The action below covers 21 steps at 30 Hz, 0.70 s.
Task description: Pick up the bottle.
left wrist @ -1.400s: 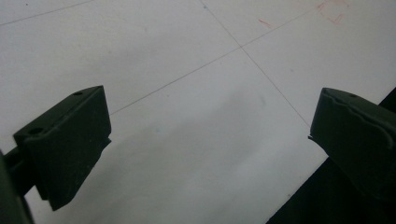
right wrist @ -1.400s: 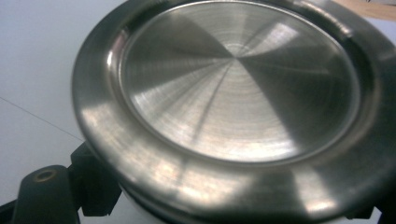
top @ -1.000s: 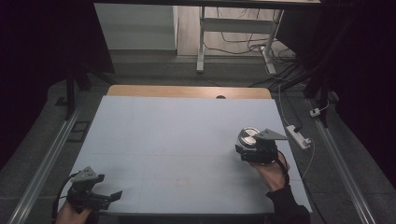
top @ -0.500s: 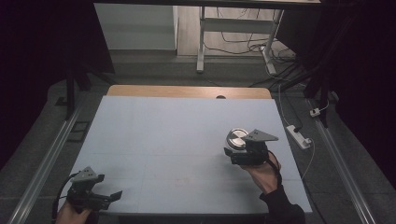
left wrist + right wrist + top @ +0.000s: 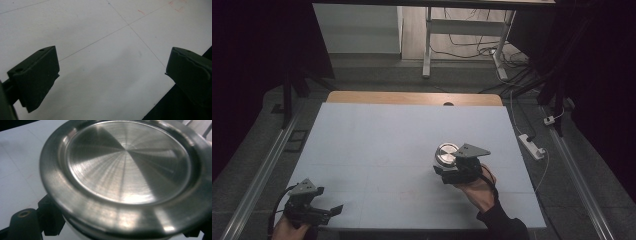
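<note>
**Right tongs clamped on a steel disc, left tongs spread wide**

My right tongs [image 5: 446, 165] grip a round, brushed-steel object [image 5: 446, 154], a lid or shallow dish by the look of it, with a raised rim around a flat centre. In the right gripper view the steel round [image 5: 125, 175] sits just above my black jaws, which close against its underside on either side; a pale rounded part shows under the rim, though I cannot tell what it is. From above, the piece sits over the right half of the worktop [image 5: 377, 135], towards the near side. I cannot tell whether it touches the surface or is held just clear of it. My right hand [image 5: 477, 187] comes in behind the grip, dark sleeve at the wrist.

My left tongs [image 5: 328, 210] rest low at the near left corner of the worktop, held in my left hand [image 5: 287, 230]. Their jaws stand wide apart with nothing between them; the left gripper view shows bare white surface [image 5: 105, 62] with thin ruled lines and the dark drop past the worktop's edge.

Beyond the right edge, a white power strip [image 5: 532, 146] lies on the floor.
</note>
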### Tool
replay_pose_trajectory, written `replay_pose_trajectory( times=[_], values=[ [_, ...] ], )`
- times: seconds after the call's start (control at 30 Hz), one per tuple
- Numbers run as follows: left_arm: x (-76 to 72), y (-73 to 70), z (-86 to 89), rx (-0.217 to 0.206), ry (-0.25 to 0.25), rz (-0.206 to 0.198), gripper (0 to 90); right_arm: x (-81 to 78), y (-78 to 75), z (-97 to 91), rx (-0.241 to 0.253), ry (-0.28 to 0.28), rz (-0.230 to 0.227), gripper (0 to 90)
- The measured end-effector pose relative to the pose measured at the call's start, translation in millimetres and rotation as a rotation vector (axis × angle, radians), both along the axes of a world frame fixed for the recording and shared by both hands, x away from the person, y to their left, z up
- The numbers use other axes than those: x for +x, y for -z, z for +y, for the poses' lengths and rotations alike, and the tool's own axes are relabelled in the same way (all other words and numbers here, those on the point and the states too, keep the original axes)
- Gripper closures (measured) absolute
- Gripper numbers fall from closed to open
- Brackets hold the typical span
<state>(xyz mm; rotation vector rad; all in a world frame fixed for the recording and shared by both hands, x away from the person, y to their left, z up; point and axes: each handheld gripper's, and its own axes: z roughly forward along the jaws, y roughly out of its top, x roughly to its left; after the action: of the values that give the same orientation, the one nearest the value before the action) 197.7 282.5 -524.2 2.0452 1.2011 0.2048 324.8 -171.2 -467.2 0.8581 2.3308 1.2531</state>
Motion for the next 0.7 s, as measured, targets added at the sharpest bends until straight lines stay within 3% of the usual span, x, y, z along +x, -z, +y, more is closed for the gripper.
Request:
replay_pose_trajectory(
  times=[0.7],
  values=[
    [0.3, 0.0, 0.2, -0.002, 0.003, 0.002, 0.0, -11.5, 6.6, 58.4, 0.003, -0.138, 0.001, 14.8]
  ],
)
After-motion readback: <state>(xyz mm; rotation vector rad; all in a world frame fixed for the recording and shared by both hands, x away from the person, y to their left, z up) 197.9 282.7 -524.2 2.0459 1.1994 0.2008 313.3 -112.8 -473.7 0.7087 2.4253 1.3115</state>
